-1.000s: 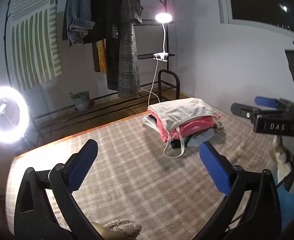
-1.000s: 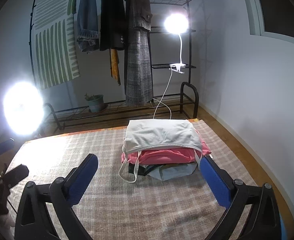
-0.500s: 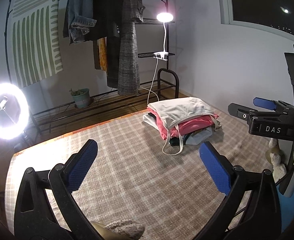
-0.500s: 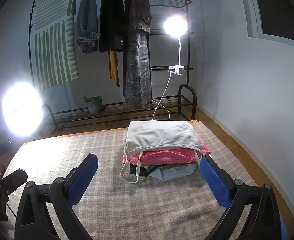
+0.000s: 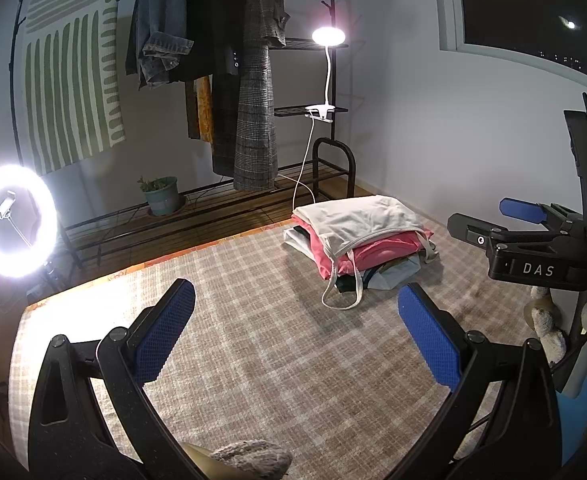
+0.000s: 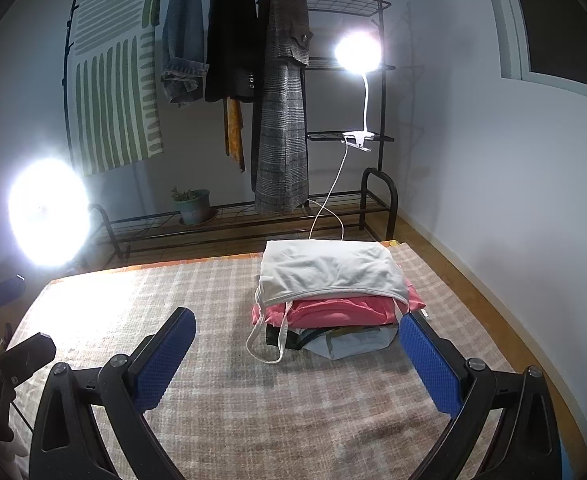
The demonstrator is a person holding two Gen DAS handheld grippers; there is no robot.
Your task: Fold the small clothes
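A stack of folded small clothes [image 5: 361,240] lies at the far right of the checked beige cloth [image 5: 253,360]. A white strappy top is uppermost, then a pink garment, then dark and grey ones. It also shows in the right wrist view [image 6: 333,292]. My left gripper [image 5: 297,320] is open and empty, held above the cloth, short of the stack. My right gripper [image 6: 297,344] is open and empty, just in front of the stack. The right gripper also appears in the left wrist view [image 5: 529,236], at the right edge. The left gripper shows at the left edge of the right wrist view [image 6: 9,320].
A ring light [image 5: 9,220] glares at the left. A black clothes rack [image 6: 277,100] with hanging coats, a clip lamp [image 6: 357,54] and a potted plant [image 6: 193,204] stand behind the table. A knitted item [image 5: 249,458] lies at the near edge. The wall [image 6: 493,184] is close on the right.
The left gripper's view has shifted slightly, so the stack sits a little farther right and lower. The right gripper has barely moved. Both stay open.
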